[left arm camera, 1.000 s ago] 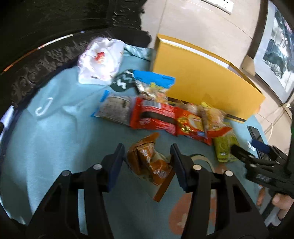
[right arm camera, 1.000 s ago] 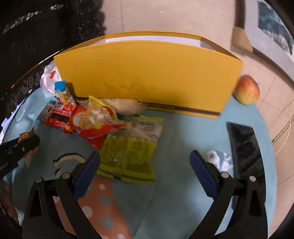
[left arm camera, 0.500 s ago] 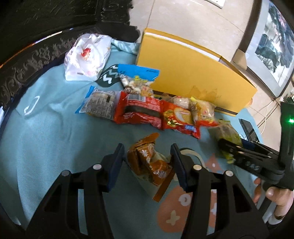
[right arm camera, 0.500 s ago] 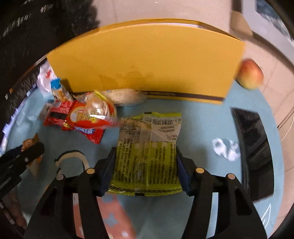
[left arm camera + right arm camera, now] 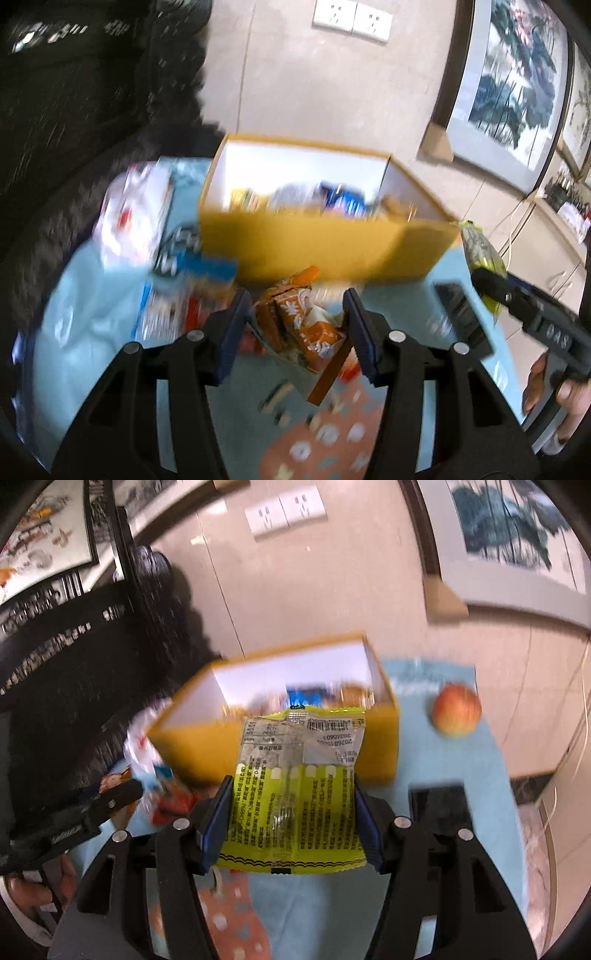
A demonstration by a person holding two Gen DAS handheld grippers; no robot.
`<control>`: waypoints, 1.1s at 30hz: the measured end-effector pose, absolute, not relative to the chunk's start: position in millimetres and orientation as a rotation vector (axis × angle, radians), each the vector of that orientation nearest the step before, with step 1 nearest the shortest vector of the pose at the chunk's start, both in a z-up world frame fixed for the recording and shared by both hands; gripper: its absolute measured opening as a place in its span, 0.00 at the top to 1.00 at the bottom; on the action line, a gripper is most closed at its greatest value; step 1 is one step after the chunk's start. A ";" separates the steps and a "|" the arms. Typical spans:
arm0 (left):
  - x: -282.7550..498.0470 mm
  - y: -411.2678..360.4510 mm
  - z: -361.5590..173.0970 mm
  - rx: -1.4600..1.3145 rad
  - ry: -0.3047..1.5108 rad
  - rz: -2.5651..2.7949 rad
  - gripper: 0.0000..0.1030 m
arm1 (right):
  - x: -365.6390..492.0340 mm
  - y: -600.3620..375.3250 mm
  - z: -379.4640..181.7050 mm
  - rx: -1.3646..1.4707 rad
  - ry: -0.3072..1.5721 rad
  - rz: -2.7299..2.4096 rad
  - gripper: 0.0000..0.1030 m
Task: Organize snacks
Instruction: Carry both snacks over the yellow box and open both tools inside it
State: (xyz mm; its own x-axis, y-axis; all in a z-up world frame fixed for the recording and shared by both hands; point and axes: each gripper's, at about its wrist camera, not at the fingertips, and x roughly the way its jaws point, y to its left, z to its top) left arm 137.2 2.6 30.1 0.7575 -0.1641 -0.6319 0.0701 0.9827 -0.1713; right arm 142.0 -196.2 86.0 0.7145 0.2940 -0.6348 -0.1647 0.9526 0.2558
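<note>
My left gripper (image 5: 295, 328) is shut on an orange-brown snack packet (image 5: 299, 325) and holds it above the blue cloth, just in front of the yellow box (image 5: 325, 243). My right gripper (image 5: 291, 823) is shut on a yellow-green snack packet (image 5: 295, 794), lifted in front of the same yellow box (image 5: 199, 746). The box is open and holds several snacks (image 5: 332, 199). The right gripper and its green packet (image 5: 480, 251) show at the right of the left wrist view. Loose packets (image 5: 173, 306) lie left of the box.
A white plastic bag (image 5: 136, 221) lies at the left of the box. A black phone (image 5: 439, 812) and an apple (image 5: 456, 710) lie right of it. A dark carved chair (image 5: 74, 110) stands behind. The wall with sockets (image 5: 351, 18) is beyond.
Both grippers have risen with their packets and now look over the box rim into it. The right gripper shut on the green packet and lifted it off the cloth.
</note>
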 end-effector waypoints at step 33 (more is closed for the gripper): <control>203.0 20.6 47.0 -0.132 0.689 0.026 0.02 | 173.0 -203.3 61.1 0.234 0.746 0.169 0.06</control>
State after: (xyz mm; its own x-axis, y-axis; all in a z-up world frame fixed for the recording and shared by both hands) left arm 203.0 20.6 47.0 0.7720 -0.0197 -0.6353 -0.0674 0.9913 -0.1127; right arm 173.0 -203.3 61.1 0.7225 0.2346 -0.6504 -0.0688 0.9604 0.2699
